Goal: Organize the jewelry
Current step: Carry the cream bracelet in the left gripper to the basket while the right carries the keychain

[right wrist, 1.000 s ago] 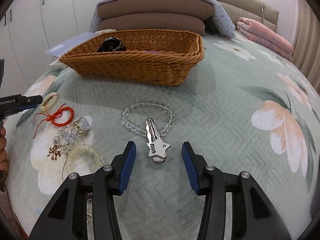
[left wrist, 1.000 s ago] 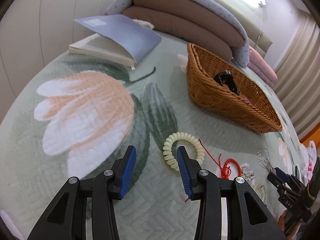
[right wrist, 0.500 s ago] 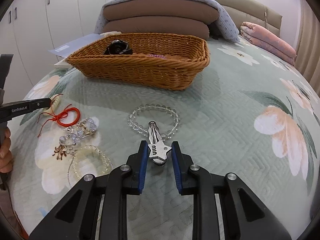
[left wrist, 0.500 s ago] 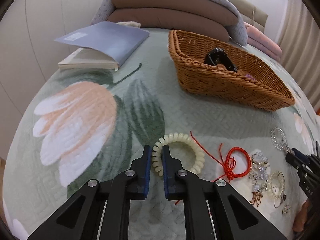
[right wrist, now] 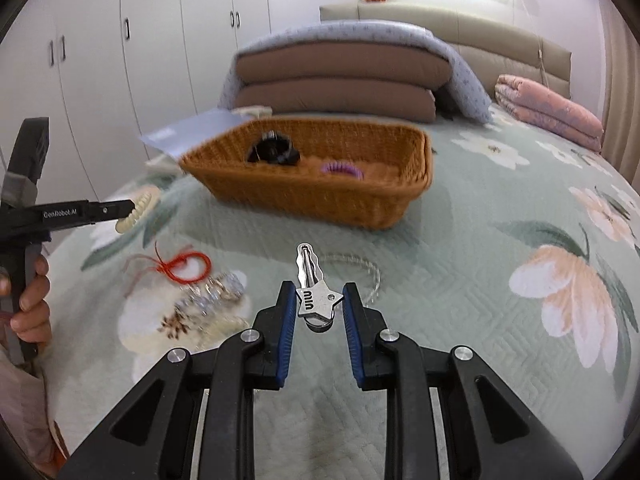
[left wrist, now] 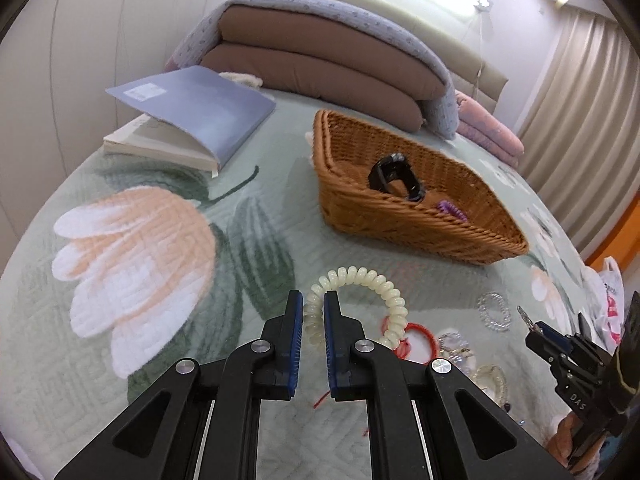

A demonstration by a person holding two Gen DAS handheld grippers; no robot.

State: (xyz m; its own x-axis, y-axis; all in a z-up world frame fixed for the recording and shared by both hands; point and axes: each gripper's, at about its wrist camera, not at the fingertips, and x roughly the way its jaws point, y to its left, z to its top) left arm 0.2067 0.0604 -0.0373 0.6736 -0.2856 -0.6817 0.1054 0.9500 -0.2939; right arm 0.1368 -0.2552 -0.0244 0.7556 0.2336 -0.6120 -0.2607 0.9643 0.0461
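The left claw [left wrist: 311, 314] is clamped on the near left arc of a cream spiral bracelet [left wrist: 360, 300], whose loop curves away toward 1 o'clock above the bed's quilt [left wrist: 140, 260]. The right claw [right wrist: 319, 307] is clamped across the star-shaped head of a silver hair clip [right wrist: 316, 284], whose wavy prong points toward 12 o'clock from the pads. At about 1 o'clock from the left claw stands a wicker basket [left wrist: 400, 216] holding a black band [left wrist: 394, 178] and a purple coil tie [left wrist: 452, 210]; from the right wrist view the same basket sits at 12 o'clock. Still on the quilt are a red cord bracelet [right wrist: 186, 266] at 10 o'clock from the right claw, a clear bead bracelet [right wrist: 360, 268] just beyond the clip, and a crystal piece [right wrist: 212, 296], smeared by blur. Part of the red cord and the pale bracelets near it are hidden behind the left claw's arm. An open book [left wrist: 192, 124] lies at 11 o'clock. A hand [right wrist: 32, 304] grips the left handle, cut off by the frame edge.
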